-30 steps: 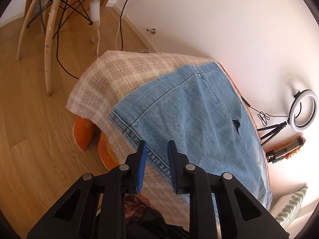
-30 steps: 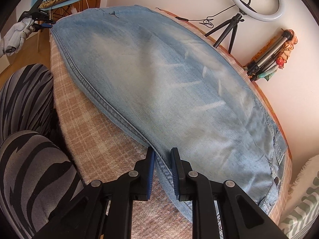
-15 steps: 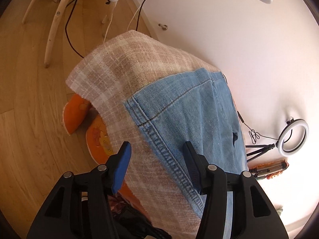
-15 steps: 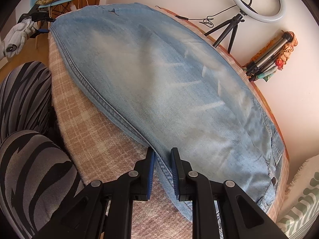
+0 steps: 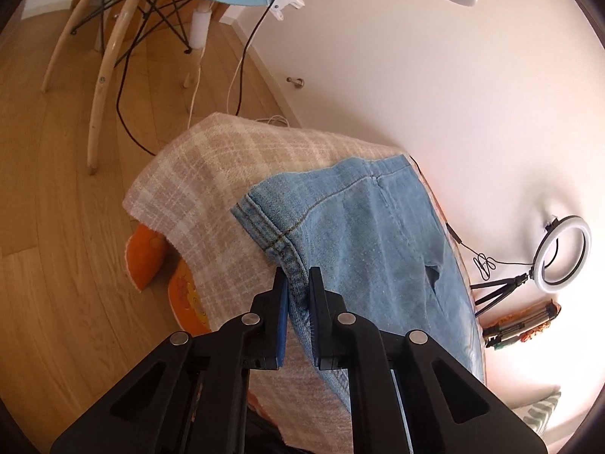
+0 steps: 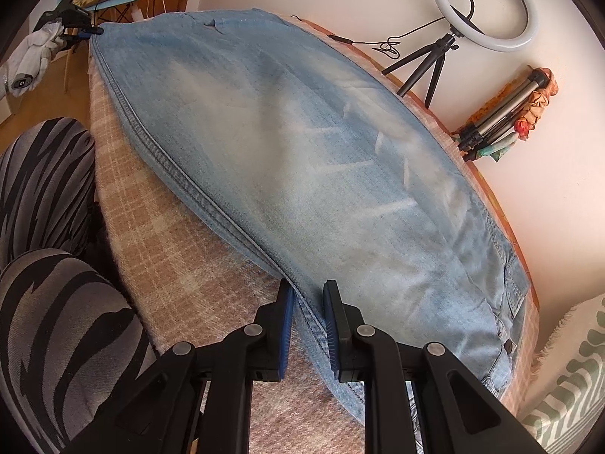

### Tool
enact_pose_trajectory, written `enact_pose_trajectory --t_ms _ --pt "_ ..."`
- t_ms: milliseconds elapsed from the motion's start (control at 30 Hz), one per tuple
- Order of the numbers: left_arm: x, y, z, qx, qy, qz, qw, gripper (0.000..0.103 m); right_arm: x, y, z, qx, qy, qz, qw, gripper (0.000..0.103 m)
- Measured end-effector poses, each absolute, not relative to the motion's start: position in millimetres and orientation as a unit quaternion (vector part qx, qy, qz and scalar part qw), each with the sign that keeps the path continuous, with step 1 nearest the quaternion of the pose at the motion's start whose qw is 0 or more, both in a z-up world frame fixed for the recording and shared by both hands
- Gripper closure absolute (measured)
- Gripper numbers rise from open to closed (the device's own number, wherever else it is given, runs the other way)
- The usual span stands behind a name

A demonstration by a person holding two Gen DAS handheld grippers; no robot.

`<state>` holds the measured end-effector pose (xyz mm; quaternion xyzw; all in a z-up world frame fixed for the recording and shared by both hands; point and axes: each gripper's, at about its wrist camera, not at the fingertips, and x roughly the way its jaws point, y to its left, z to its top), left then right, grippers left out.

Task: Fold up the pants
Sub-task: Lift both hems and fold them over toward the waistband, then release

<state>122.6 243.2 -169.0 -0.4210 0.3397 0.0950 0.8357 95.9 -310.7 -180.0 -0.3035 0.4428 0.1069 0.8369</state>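
Light blue jeans (image 6: 302,143) lie flat along a surface covered by a beige plaid blanket (image 6: 162,234). In the left wrist view the hem end of the jeans (image 5: 359,234) is in front of me, and my left gripper (image 5: 297,283) is shut on the stitched hem edge. In the right wrist view my right gripper (image 6: 307,299) is shut on the near side seam of the jeans, toward the waist end with its pocket and button (image 6: 508,346). The left gripper also shows far off at the hem corner (image 6: 81,30).
A ring light on a tripod (image 6: 484,3) and folded tripods (image 6: 503,113) stand by the white wall. A blue-seated wooden chair (image 5: 124,19) and cables are on the wood floor. An orange cushion (image 5: 147,253) sits under the blanket. My striped-trousered knees (image 6: 49,302) are at left.
My left gripper was open wide half a second ago and has now closed on the jeans hem. The right gripper has stayed shut on the side seam, hardly moving.
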Motion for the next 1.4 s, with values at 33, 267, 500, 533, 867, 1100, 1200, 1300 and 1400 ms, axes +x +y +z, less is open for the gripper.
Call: enact_pose_trajectory --t_ms 33,267,500,533,867,1100,1200,1300,1400 --pt "124.2 240.9 -161.5 -0.412 0.335 0.093 0.842 0.095 95.1 -309.9 -177.9 -0.306 0.438 0.104 0.839 0.092" --pt "133.4 231.8 -109.3 -0.390 0.282 0.079 0.873 0.096 94.7 -316.1 -146.0 -0.298 0.397 0.084 0.864 0.099" --pt "164.0 214.7 -61.3 -0.368 0.245 0.061 0.895 0.096 111.6 -320.7 -100.1 -0.310 0.352 0.059 0.881 0.100" --pt "169.8 212.8 -54.9 -0.365 0.240 0.060 0.897 0.096 115.2 -321.0 -93.1 -0.312 0.347 0.057 0.883 0.100" --pt "259.9 191.7 -12.4 -0.329 0.230 0.062 0.914 0.096 210.9 -340.4 -47.3 -0.335 0.347 0.043 0.875 0.101" --pt "340.6 175.7 -27.0 -0.301 0.260 0.091 0.913 0.096 297.9 -345.9 -65.4 -0.355 0.378 0.048 0.854 0.101" --pt "373.8 163.3 -40.0 -0.282 0.275 0.102 0.913 0.096 332.5 -350.0 -82.9 -0.361 0.389 0.045 0.846 0.101" --pt "406.2 149.8 -55.0 -0.248 0.292 0.108 0.917 0.096 363.1 -358.0 -103.2 -0.353 0.407 0.045 0.841 0.101" --pt "436.1 141.9 -71.7 -0.229 0.310 0.119 0.915 0.096 390.7 -365.1 -125.3 -0.357 0.424 0.040 0.832 0.102"
